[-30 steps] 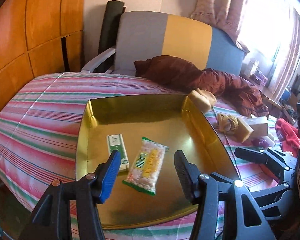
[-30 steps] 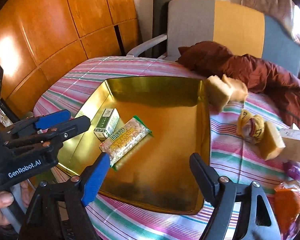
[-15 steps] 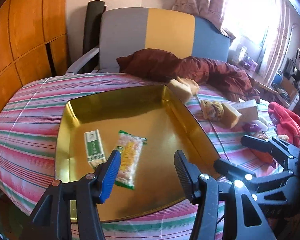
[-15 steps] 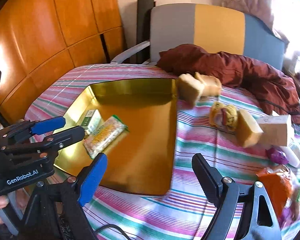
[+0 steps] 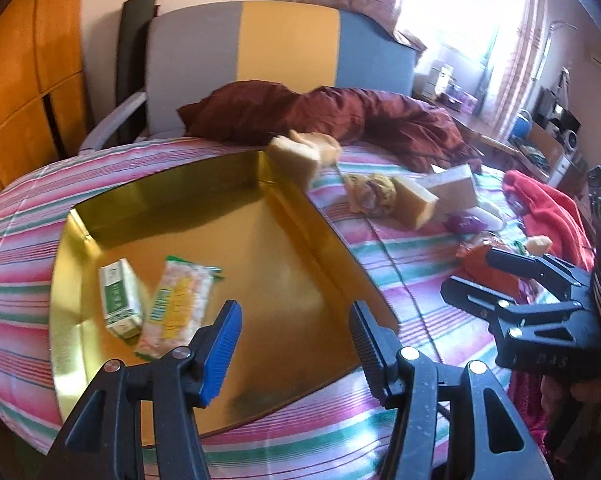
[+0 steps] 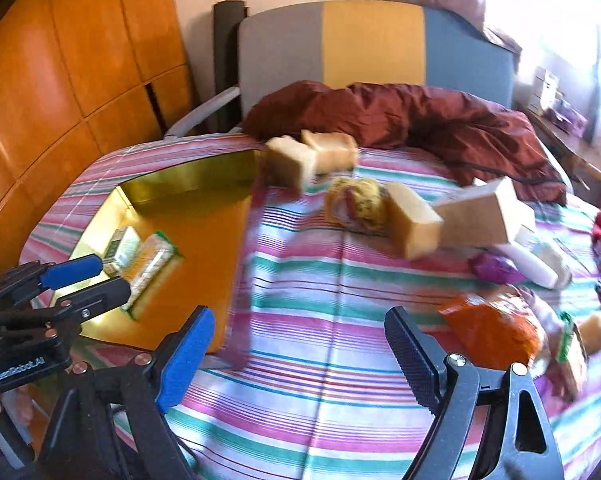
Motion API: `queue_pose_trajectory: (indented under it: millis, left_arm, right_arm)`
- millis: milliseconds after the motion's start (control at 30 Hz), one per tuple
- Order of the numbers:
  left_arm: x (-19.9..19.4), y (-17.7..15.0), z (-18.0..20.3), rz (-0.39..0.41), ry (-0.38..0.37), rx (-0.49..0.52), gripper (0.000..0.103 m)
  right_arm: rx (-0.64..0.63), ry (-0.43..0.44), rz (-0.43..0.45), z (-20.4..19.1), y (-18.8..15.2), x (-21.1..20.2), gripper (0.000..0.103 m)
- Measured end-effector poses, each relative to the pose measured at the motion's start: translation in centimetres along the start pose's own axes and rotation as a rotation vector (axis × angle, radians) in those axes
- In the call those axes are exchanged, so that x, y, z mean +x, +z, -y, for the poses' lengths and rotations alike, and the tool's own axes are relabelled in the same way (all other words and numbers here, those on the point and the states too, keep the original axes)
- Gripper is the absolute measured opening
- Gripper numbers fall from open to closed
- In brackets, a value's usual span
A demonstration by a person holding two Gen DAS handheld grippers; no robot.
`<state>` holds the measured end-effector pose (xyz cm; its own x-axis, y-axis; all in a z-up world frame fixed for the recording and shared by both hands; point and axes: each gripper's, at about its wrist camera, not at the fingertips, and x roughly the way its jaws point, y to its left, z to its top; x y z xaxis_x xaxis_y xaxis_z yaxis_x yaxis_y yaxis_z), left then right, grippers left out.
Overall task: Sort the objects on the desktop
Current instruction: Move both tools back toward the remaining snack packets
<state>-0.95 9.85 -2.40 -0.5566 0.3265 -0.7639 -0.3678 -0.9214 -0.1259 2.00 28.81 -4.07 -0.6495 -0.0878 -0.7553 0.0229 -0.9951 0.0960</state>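
Gold tray [image 5: 324, 240] now sits off to the left as the right claw [image 6: 300, 356] swings toward the orange packet [image 6: 492, 328] — likely the next pick. Both claws gape wide and empty; the left claw [image 5: 296, 340] hovers over the tray, where two packets already lie.

Left claw [image 5: 294, 346] gapes above gold tray [image 5: 292, 248]; snack packet [image 5: 178, 306] inside.

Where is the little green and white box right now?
The small green and white box lies inside the shallow gold metal tray, near its left edge in the left wrist view, touching the yellow and green snack packet on its right.
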Motion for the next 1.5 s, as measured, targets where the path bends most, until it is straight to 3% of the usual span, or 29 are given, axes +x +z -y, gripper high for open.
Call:
queue_pose_trajectory:
  millis: [200,500,667,867,1233,1400,1500]
  left_arm:
    - [0.5,0.5,1.6,-0.009,-0.052,0.041,0.057]
    - [1.8,1.3,3.0,-0.045,-0.11,0.057,0.057]
    - [2.7,2.3,4.7,-0.077,-0.2,0.071,0.057]
    - [4.2,3.4,8.6,-0.136,-0.335,0.104,0.059]
    - [9.8,2.9,15.0,-0.337,-0.569,0.091,0.067]
    - [12.4,3.3,17.0,-0.406,-0.639,0.028,0.07]
    - [13.9,3.5,17.7,-0.449,-0.686,-0.055,0.076]
  right_arm:
    - [0.056,-0.062,-0.012,3.8,-0.7,-1.0,0.087]
    - [0.205,-0.184,-0.053,13.4,-2.6,-4.2,0.087]
    - [0.191,-0.253,-0.11,18.1,-3.5,-5.5,0.087]
    - [0.115,-0.271,-0.183,22.4,-3.6,-5.3,0.087]
    - [-0.185,-0.203,-0.325,23.0,-3.4,-0.9,0.086]
    - [-0.24,-0.174,-0.363,24.1,-3.4,0.5,0.085]
    - [-0.243,-0.15,-0.374,24.6,-3.4,1.2,0.076]
